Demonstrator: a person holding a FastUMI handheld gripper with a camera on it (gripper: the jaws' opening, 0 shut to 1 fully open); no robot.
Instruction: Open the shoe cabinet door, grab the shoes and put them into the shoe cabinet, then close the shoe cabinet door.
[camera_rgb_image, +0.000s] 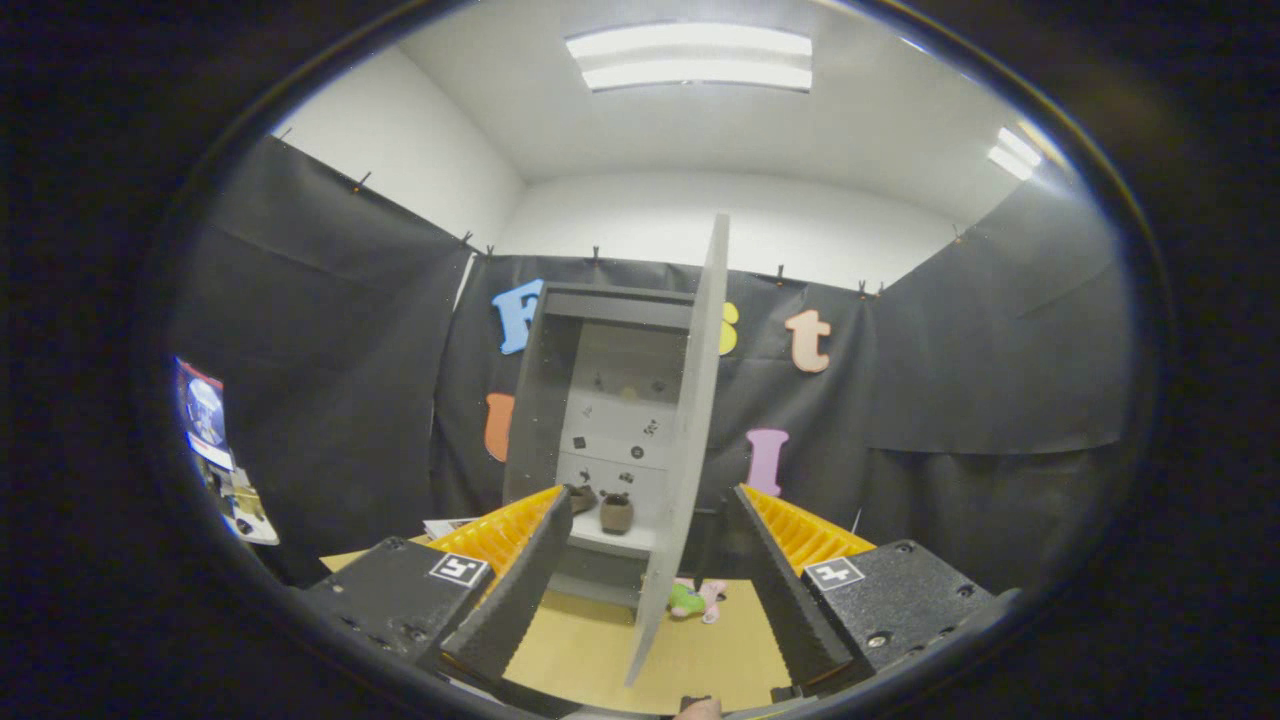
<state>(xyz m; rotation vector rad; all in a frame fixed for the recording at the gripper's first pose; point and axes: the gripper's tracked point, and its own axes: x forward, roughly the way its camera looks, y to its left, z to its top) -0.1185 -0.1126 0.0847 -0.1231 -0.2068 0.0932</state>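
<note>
The grey shoe cabinet (590, 400) stands on the table ahead of my fingers, its door (685, 440) swung wide open so I see it edge-on, reaching out between the two fingers. On the lower shelf inside sit two small brown shoes (615, 512), one partly behind my left finger. My gripper (650, 520) is open, its fingers spread either side of the door's lower edge without pressing on it. Nothing is held.
A small green and pink toy (697, 599) lies on the tan tabletop (590, 650) just right of the door's foot. Papers (447, 526) lie at the table's left behind the left finger. Black cloth walls surround the table.
</note>
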